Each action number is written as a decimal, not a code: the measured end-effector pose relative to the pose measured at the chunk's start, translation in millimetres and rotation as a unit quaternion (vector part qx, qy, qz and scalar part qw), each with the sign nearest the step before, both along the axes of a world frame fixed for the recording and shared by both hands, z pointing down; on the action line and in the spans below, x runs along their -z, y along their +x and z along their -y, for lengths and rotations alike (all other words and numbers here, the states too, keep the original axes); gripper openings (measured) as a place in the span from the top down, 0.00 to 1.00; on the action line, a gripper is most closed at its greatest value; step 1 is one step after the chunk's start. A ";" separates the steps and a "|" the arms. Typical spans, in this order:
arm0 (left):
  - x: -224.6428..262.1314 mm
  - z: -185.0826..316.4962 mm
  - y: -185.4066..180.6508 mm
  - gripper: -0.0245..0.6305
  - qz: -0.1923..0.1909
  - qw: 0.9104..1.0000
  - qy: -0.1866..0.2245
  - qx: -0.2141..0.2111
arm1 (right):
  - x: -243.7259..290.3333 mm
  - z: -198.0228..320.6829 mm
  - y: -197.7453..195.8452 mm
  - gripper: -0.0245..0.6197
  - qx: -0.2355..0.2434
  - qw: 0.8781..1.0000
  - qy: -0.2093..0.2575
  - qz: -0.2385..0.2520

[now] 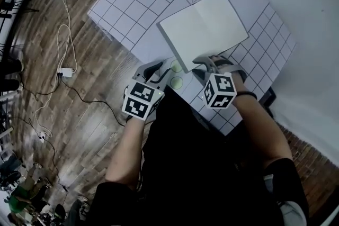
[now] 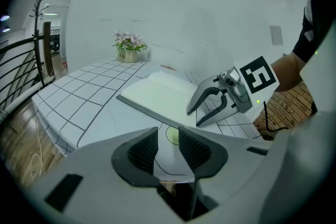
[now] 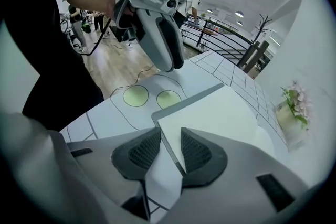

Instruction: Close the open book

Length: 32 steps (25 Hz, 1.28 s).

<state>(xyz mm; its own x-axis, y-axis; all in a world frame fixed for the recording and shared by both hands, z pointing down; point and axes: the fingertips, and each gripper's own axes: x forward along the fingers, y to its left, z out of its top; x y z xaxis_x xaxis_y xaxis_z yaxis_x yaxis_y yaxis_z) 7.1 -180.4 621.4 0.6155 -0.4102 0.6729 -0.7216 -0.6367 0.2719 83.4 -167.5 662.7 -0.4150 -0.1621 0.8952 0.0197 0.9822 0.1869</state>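
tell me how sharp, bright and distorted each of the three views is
Head view: sharp, evenly lit, but the book is near white with little page detail. Left gripper view: strong fisheye with dark corners; the table grid bows. Right gripper view: same fisheye; the flowers at the rim are soft, ceiling lights are bright spots.

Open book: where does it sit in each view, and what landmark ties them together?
Head view: open book upper centre.
Left gripper view: centre, beyond the jaws.
Right gripper view: centre right, near corner between the jaws.
Shared landmark: green circles beside its near edge.
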 end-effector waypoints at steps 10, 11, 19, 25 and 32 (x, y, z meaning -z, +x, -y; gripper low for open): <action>1.4 -36.3 -6.1 0.80 -0.011 1.000 0.000 -0.008 | 3.1 -16.1 -18.3 0.81 0.019 0.999 -0.024 -0.026; 1.2 -38.4 -5.4 0.80 -0.011 1.000 0.000 -0.010 | 4.0 -17.3 -18.2 0.83 0.021 0.999 -0.032 -0.026; -15.1 -43.3 12.8 0.80 -0.006 0.999 -0.012 -0.037 | 14.9 -19.1 -18.5 0.95 0.005 0.999 -0.041 -0.001; -29.0 -29.0 40.4 0.80 0.004 0.997 -0.005 -0.078 | 28.9 -12.7 -16.5 0.95 -0.041 0.997 -0.049 0.045; -31.4 -5.5 48.4 0.80 0.023 0.997 0.005 -0.077 | 36.3 -10.6 -14.4 0.95 -0.073 0.994 -0.043 0.075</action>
